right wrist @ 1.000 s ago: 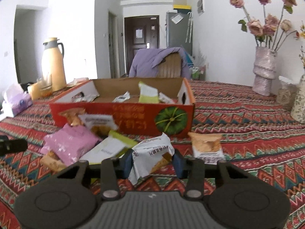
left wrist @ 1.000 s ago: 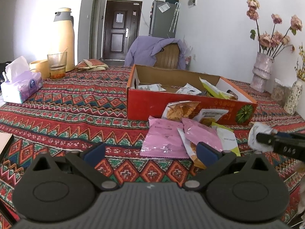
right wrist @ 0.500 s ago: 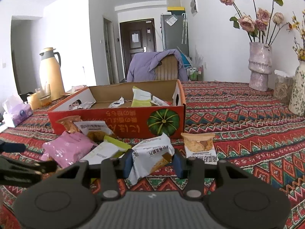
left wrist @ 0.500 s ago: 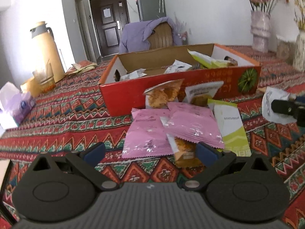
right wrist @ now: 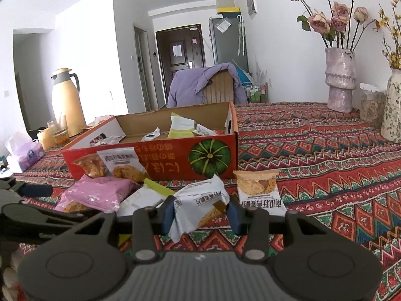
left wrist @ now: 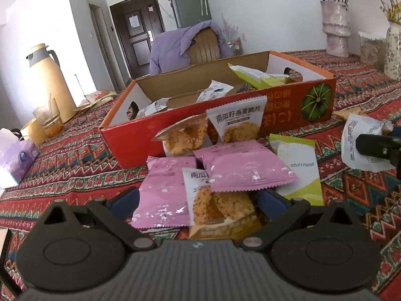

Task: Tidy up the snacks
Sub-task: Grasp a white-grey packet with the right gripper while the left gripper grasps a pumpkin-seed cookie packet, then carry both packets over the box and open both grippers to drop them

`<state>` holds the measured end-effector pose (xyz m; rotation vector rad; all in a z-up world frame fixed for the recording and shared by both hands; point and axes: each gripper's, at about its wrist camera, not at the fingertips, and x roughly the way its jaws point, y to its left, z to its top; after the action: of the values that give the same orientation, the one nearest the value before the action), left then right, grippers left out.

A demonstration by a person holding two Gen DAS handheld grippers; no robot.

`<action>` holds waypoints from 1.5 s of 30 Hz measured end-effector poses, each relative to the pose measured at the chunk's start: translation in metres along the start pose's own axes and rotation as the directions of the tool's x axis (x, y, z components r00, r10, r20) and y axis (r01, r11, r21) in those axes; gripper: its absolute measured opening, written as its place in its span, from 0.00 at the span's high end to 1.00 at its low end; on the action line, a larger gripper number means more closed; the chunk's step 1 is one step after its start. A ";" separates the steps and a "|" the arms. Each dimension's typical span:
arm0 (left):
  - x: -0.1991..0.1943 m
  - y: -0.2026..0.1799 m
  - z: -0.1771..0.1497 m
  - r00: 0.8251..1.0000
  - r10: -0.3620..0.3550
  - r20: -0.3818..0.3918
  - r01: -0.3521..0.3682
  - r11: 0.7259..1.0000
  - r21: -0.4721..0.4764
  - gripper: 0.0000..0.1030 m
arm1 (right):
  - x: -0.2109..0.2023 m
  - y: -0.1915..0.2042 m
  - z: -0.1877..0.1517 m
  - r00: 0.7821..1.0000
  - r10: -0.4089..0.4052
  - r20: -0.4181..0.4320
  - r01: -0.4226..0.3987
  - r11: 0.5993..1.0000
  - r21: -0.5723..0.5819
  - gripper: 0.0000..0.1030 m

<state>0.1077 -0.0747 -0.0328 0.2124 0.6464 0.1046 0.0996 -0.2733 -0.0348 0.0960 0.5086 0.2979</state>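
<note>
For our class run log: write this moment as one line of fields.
right gripper: shut on white foil snack packet | left gripper: open over pink packets | red cardboard box: partly filled

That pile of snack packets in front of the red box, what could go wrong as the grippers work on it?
The left gripper stands open around overlapping packets: a pink packet lies on the orange-and-white packet, so closing might catch two or drag neighbours. The right gripper pinches the white packet by crumpled wrapper, so it could slip on the way into the red box.
</note>
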 end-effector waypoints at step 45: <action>-0.052 0.053 0.029 0.975 -0.063 0.211 0.086 0.991 -0.102 0.53 | -0.009 0.023 0.029 0.996 0.024 0.089 -0.021 0.999 -0.045 0.58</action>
<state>0.0825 -0.0367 0.0327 0.0900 0.4379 0.0451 0.1006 -0.2546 -0.0019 0.0722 0.4123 0.3251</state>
